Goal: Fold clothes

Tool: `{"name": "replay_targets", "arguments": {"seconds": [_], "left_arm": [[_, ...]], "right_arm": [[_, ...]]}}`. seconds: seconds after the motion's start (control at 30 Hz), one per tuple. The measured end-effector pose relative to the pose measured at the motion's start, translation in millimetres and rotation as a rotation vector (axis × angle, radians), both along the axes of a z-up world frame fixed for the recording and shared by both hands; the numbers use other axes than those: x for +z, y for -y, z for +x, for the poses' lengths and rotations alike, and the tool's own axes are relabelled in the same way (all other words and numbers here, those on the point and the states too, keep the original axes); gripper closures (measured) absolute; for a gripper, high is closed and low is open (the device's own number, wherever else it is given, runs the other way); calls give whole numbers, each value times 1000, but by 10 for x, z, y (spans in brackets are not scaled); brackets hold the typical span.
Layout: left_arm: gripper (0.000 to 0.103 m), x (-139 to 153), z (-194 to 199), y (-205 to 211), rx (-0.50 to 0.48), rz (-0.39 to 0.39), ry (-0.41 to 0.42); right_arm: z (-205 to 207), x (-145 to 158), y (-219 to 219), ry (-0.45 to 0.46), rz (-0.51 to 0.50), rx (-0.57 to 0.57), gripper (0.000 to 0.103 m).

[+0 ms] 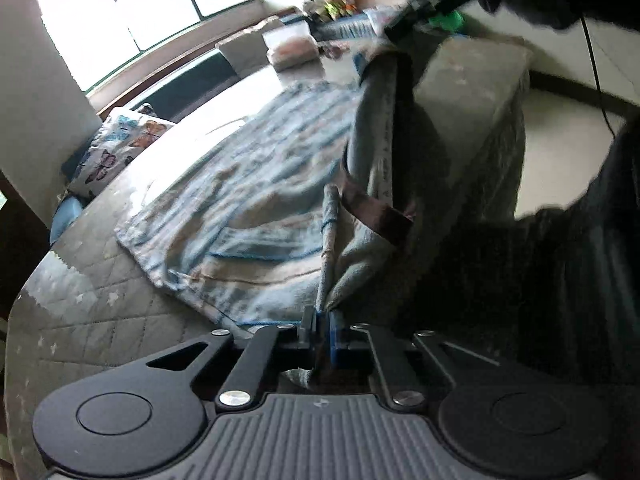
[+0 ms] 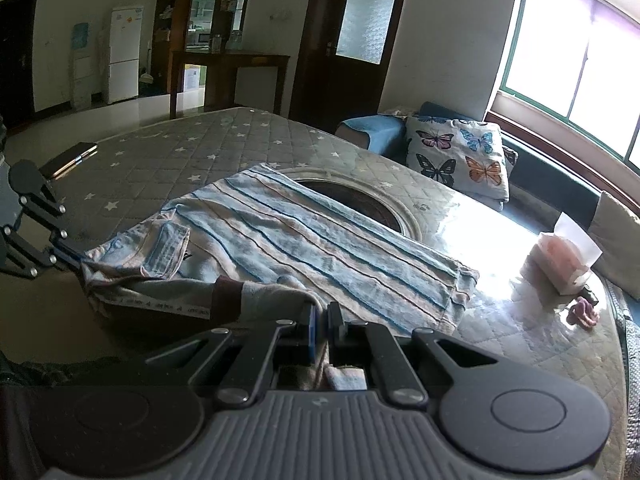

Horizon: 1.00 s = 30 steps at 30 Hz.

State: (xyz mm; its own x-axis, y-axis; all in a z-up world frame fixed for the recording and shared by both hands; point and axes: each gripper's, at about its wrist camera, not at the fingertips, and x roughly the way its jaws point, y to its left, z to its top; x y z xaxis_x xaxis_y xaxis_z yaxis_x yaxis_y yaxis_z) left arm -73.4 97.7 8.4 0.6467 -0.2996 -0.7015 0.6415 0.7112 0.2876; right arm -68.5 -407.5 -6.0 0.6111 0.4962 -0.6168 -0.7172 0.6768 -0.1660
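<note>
A blue and beige striped garment (image 2: 312, 248) lies spread on the grey quilted star-pattern cover (image 2: 168, 160); it also shows in the left wrist view (image 1: 248, 208). Its near edge, with a grey band and a dark brown patch (image 2: 226, 294), is lifted between the two grippers. My left gripper (image 1: 322, 316) is shut on one corner of that edge and appears at the left of the right wrist view (image 2: 70, 258). My right gripper (image 2: 320, 312) is shut on the other corner, with cloth bunched between its jaws. It shows dark at the top of the left wrist view (image 1: 404, 28).
A butterfly cushion (image 2: 456, 156) sits on the blue sofa by the window. A tissue box (image 2: 564, 264) and a pink object (image 2: 582, 312) lie at the right on the cover. A phone (image 2: 68, 160) lies at the far left. A round dark recess (image 2: 352, 200) shows behind the garment.
</note>
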Motion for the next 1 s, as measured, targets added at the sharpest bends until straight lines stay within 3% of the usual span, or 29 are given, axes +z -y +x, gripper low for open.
{"name": "replay_targets", "arguments": {"seconds": [0.23,0.47,0.77,1.0], "left_arm": [[97,311,383,-148,160,-75,94],[97,501,1021,-232,221,-87,125],[97,549,2138,-283,230,-85,52],[97,297,2907,-325,236,-90,-42]], "right_arm": [[169,45,-23,13,19,-14,98],[645,86,-113,-4,50,-40,99],[1612,-29,-251,-79,69,-112,99],[2311,-326,-350,-149,72,-181,99]]}}
